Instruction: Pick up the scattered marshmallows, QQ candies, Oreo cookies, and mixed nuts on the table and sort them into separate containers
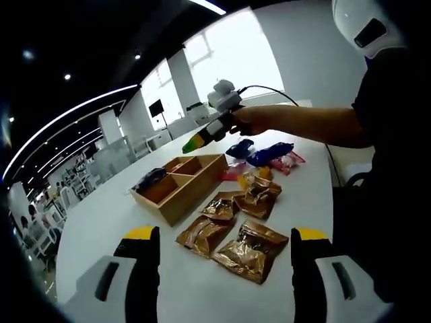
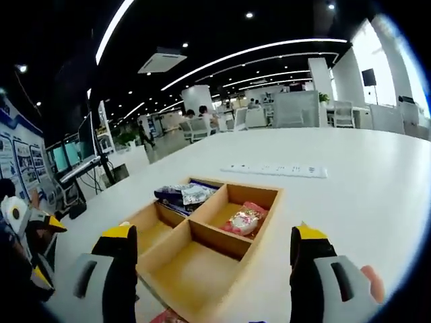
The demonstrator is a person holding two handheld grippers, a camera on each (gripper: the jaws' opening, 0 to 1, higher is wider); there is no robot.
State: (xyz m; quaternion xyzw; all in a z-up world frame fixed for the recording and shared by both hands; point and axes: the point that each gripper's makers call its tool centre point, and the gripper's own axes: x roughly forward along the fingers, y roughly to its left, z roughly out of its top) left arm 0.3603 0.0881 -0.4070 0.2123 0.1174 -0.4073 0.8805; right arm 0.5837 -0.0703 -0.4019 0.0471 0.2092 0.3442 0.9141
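Left gripper (image 1: pixel 225 252): black jaws with yellow tips were held wide apart, nothing between them. Ahead of the fingertips, four glossy brown foil packets (image 1: pixel 236 225) of crinkled, flat shape were recorded on the smooth white table (image 1: pixel 101 222). Beyond these, a shallow wooden tray (image 1: pixel 180 185) with four compartments was noted; blue packets (image 1: pixel 266 152) and pink ones lay further off, partly hidden.

Right gripper (image 2: pixel 217 259): jaws were likewise spread apart and empty, held above the tray (image 2: pixel 202 235). Between the fingertips the nearest compartment was seen bare; a pink-and-white packet (image 2: pixel 244 219) and dark blue packets (image 2: pixel 182 195) were lodged in separate far compartments. A white power strip (image 2: pixel 275 170) lay beyond. Printing on the packets could not be read.
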